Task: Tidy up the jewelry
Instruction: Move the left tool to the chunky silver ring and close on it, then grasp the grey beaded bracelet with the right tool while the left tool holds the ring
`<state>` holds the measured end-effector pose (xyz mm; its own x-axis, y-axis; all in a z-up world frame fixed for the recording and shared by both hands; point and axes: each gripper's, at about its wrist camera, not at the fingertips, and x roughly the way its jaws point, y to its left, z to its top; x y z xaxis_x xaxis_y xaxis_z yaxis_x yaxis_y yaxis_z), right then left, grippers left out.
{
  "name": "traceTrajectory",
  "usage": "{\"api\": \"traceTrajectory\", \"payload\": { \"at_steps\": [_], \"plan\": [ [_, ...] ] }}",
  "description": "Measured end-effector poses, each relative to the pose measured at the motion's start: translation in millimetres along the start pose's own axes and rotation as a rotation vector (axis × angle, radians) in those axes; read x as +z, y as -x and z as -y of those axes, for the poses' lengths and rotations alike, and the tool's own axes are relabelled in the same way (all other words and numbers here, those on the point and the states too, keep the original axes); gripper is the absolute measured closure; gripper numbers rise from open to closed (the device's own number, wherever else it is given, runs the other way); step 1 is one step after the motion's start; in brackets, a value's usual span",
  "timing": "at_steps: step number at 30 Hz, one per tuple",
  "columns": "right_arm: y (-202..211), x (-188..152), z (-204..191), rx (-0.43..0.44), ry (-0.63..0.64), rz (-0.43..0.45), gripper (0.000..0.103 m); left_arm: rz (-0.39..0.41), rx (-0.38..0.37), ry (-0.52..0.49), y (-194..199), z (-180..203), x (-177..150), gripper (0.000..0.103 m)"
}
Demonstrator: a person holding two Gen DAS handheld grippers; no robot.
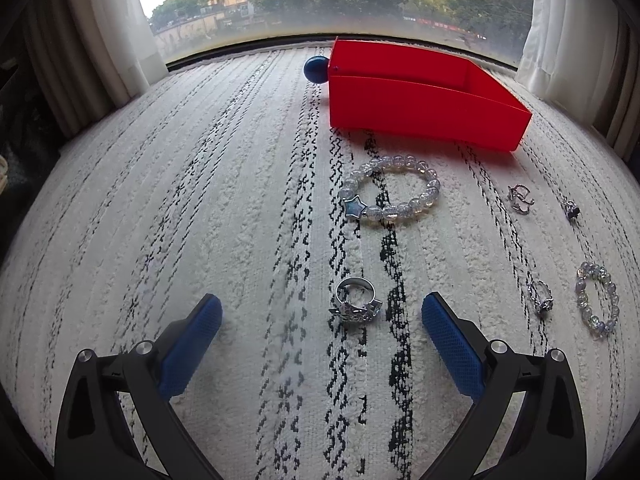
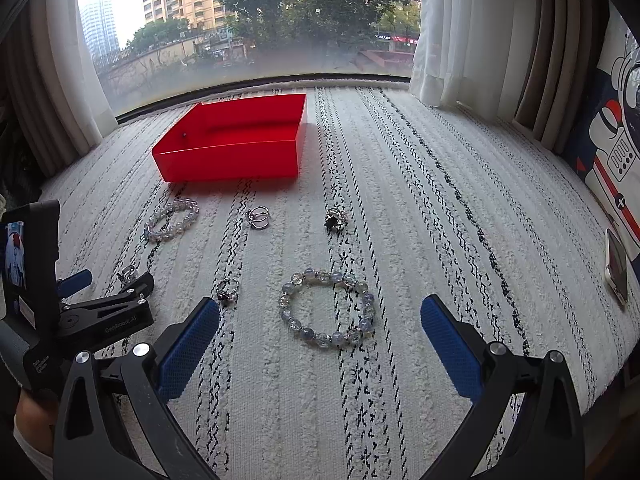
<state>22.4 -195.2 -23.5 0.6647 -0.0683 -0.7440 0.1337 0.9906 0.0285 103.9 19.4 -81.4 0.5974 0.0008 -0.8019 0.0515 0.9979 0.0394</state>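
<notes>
An empty red box [image 1: 420, 92] [image 2: 232, 148] stands at the far side of the white patterned rug. My left gripper [image 1: 322, 308] [image 2: 108, 280] is open, and a chunky silver ring [image 1: 356, 300] [image 2: 127, 274] lies on the rug between its fingertips, nearer the right one. A clear bead bracelet with a blue star [image 1: 390, 188] [image 2: 172, 220] lies in front of the box. My right gripper [image 2: 320, 312] is open above a second bead bracelet [image 2: 326, 308] [image 1: 598, 300], which lies between its blue pads [image 2: 192, 340].
More rings lie loose on the rug: a double-band silver ring [image 2: 258, 217] [image 1: 520, 198], a dark-stone ring [image 2: 334, 218] [image 1: 571, 209] and a small red-stone ring [image 2: 226, 292] [image 1: 541, 298]. A blue knob [image 1: 316, 70] sticks out of the box's left end. A phone [image 2: 616, 268] lies at the right edge; curtains flank the window.
</notes>
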Motion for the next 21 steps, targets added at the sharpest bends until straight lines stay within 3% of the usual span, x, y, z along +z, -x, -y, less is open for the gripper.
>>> {"api": "traceTrajectory", "payload": {
  "at_steps": [6,8,10,15,17,21],
  "plan": [
    [0.3,0.3,0.3,-0.001,0.0,0.0,0.004,0.003,-0.016,0.012,2.7,-2.3,0.1,0.021],
    [0.3,0.3,0.4,-0.001,-0.001,0.0,0.004,0.01,-0.04,0.007,5.4,-0.6,-0.9,0.038],
    [0.2,0.3,0.5,-0.004,0.0,0.0,0.004,0.022,-0.014,0.003,7.5,0.6,-1.8,0.048],
    [0.6,0.7,-0.1,-0.007,0.001,0.001,0.004,0.023,-0.016,-0.006,9.0,1.5,-1.6,0.064],
    [0.8,0.6,-0.4,-0.008,0.001,0.002,0.004,0.025,-0.012,-0.012,9.5,2.3,-1.9,0.076],
    [1.1,0.6,-0.2,-0.009,0.001,0.002,0.004,0.027,-0.011,-0.02,9.4,3.8,-1.3,0.08]
  ]
}}
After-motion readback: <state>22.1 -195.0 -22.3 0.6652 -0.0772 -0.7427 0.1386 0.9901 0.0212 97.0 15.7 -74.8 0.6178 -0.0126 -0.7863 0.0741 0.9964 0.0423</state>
